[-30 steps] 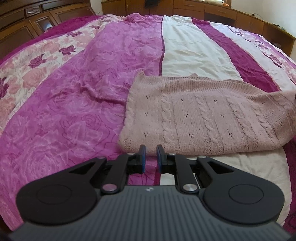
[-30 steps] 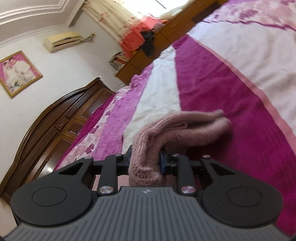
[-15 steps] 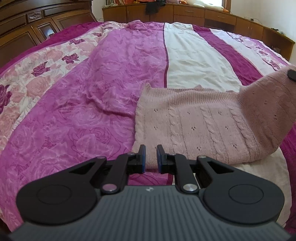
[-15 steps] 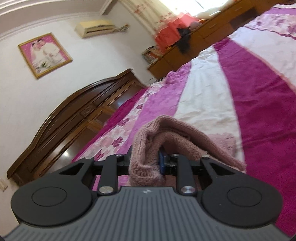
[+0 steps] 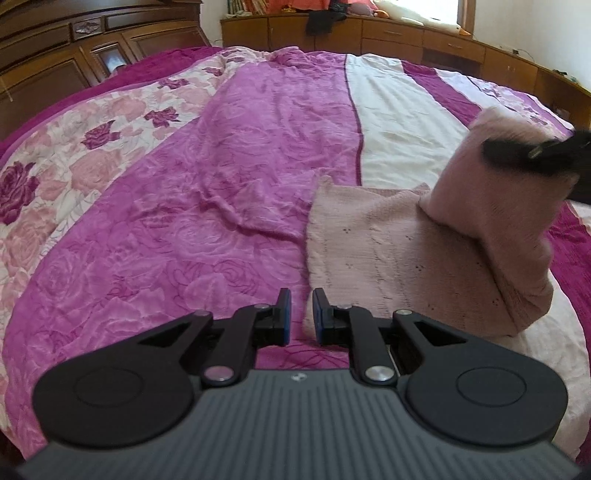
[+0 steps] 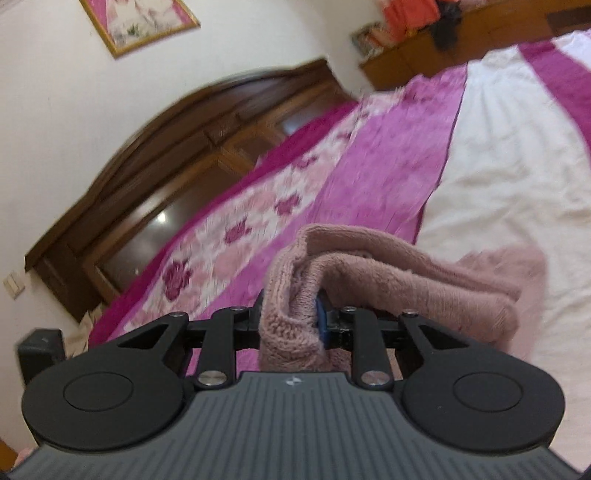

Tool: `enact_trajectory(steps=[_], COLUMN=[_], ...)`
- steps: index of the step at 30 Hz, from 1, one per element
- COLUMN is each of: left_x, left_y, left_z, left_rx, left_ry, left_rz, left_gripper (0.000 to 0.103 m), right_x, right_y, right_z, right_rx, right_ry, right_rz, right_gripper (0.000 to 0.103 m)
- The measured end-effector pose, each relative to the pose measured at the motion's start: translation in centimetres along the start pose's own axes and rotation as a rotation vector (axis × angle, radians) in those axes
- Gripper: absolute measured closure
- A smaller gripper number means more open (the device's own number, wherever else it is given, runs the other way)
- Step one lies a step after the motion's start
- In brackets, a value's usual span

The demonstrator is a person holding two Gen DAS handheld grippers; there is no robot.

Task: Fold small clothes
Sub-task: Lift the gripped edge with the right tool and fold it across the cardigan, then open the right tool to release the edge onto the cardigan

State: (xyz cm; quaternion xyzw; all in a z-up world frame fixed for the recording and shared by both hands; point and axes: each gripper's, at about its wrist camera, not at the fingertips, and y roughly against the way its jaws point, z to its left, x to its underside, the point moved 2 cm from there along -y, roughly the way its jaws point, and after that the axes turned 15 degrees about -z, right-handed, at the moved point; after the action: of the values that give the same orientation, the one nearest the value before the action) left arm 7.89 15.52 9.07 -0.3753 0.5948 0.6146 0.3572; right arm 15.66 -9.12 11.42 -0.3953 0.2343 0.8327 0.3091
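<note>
A pink cable-knit sweater [image 5: 399, 258] lies flat on the bed. Its right side is lifted and curls over toward the left. My right gripper [image 6: 290, 317] is shut on a thick fold of the sweater [image 6: 369, 273]; in the left wrist view that gripper [image 5: 532, 151] is a dark blur at the top of the raised fold. My left gripper [image 5: 300, 317] hovers low at the sweater's near left corner. Its blue pads [image 5: 284, 314] are drawn to a narrow slit with nothing between them.
The bedspread [image 5: 221, 206] has magenta, floral and cream stripes and is creased left of the sweater. A dark wooden headboard [image 6: 155, 177] stands at the left. Wooden cabinets [image 5: 369, 33] run along the far side and right.
My right gripper has carried the sweater's right side up and leftward over the flat part. The left gripper has backed off slightly, its jaws unchanged.
</note>
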Motion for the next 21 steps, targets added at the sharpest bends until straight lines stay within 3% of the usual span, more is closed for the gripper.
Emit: enact_trajectory(steps=[12,14,18,21], left_x=[0.4,0.3,-0.2,-1.2], left_y=[-0.9,-1.1,-1.3,-1.3], left_z=[3.0,3.2,2.6,1.9], left_rx=[-0.041,-0.040,-0.023,0.000], left_ry=[0.032,0.037,0.019,0.000], left_rz=[0.004,0.005,-0.008,-0.032], left_gripper=[0.088,0.088,0.088,0.088], right_x=[8.2,9.2,9.7,9.7], right_y=[-8.7,-9.0,-7.7,-5.9], right_z=[1.4,1.2,1.5,2.2], right_rx=[-0.006,0.011,0.010,0.016], right_ry=[0.050,0.047,0.018,0.030], right_rz=[0.226,0.224,0.169,0.142], right_gripper=[0.075,0.074,0.051,0.048])
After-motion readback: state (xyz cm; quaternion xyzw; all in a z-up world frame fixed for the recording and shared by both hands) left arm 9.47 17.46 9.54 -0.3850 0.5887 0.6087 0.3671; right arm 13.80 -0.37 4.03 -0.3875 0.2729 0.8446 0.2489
